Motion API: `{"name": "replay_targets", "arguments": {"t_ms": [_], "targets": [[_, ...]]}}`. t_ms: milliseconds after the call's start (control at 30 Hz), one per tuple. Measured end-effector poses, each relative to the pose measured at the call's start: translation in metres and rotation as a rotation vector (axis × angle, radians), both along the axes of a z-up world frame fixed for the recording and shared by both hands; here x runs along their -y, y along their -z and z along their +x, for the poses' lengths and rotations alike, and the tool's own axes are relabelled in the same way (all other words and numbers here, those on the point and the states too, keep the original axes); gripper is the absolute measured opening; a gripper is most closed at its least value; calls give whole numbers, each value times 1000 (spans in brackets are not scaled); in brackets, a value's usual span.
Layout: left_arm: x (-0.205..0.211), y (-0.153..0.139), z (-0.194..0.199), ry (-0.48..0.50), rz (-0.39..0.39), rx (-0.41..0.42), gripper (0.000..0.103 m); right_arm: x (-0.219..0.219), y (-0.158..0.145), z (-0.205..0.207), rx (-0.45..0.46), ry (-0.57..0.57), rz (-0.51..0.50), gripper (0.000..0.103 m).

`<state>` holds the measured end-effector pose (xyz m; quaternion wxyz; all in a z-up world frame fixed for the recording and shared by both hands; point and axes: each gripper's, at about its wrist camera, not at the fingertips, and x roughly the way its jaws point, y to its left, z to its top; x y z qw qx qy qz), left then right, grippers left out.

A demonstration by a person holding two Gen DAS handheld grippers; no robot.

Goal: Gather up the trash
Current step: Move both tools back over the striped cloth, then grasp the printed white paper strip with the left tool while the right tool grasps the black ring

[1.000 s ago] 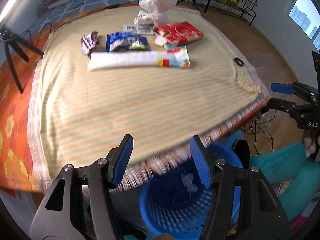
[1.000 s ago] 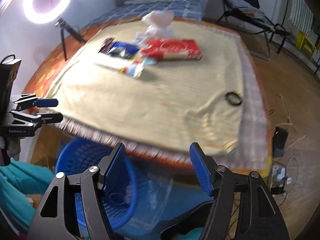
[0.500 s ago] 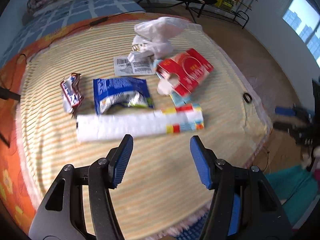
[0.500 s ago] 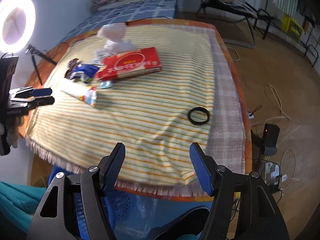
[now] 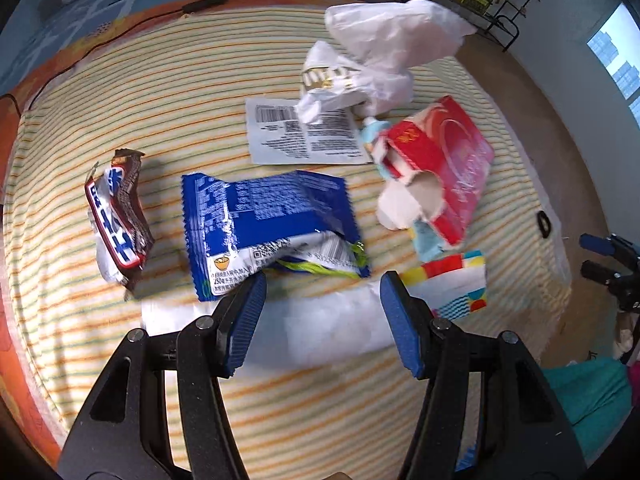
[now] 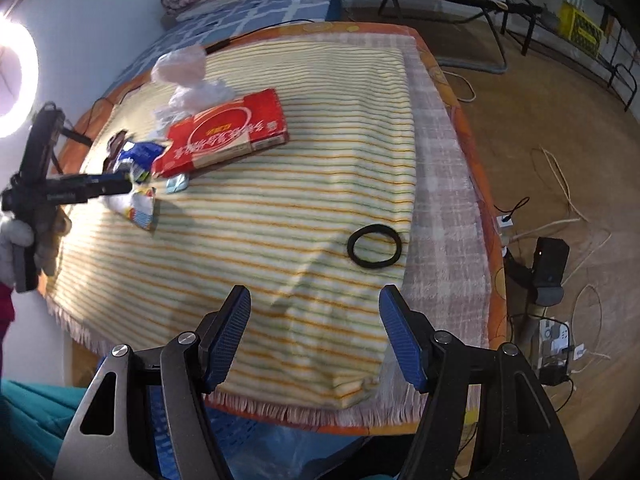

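Trash lies on a striped cloth (image 5: 168, 92). My left gripper (image 5: 322, 286) hangs open just above a long white wrapper with a coloured end (image 5: 328, 326), its jaws on either side of it, apart from it. Beyond it lie a blue snack bag (image 5: 264, 220), a red-and-brown candy wrapper (image 5: 116, 220), a printed paper (image 5: 296, 136), a torn red box (image 5: 440, 176) and a crumpled white plastic bag (image 5: 384, 40). My right gripper (image 6: 314, 300) stands open and empty over the cloth's near edge, with the red box (image 6: 224, 134) far off to its left.
A black ring (image 6: 374, 246) lies on the cloth ahead of the right gripper. A blue basket (image 6: 168, 440) shows under the table's near edge. Cables and a power strip (image 6: 556, 336) lie on the wooden floor to the right. A ring light (image 6: 16, 80) glows at left.
My left gripper has travelled from over the blue basket across the cloth to the white wrapper. The right gripper has moved from the basket side over the cloth's edge. Both stayed open.
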<state>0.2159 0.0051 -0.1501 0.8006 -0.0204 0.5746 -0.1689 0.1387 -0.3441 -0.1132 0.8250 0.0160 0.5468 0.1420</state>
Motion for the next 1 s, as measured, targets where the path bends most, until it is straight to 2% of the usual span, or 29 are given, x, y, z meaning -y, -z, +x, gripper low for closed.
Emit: {"name": "replay_targets", "arguments": {"t_ms": [167,333,500,633,867,1000], "targets": [[-6,2,0,-13,-47,-30,61,5,2,4,-10,18,20,66],[-7,0,-19,6,-85,-82,61,7,0,4,-9,27,37,66],[16,0,-48,93,-17,-74,61,15,2,10,-31,53,93,66],[37,3,-62,141,86,-32,61,31,10,22,-74,133,151,66],[65,10,-69,169,205,27,61,33,30,44,-114,173,140,66],[72,12,-71,173,217,53,49,24,37,57,-114,156,99,59]]}}
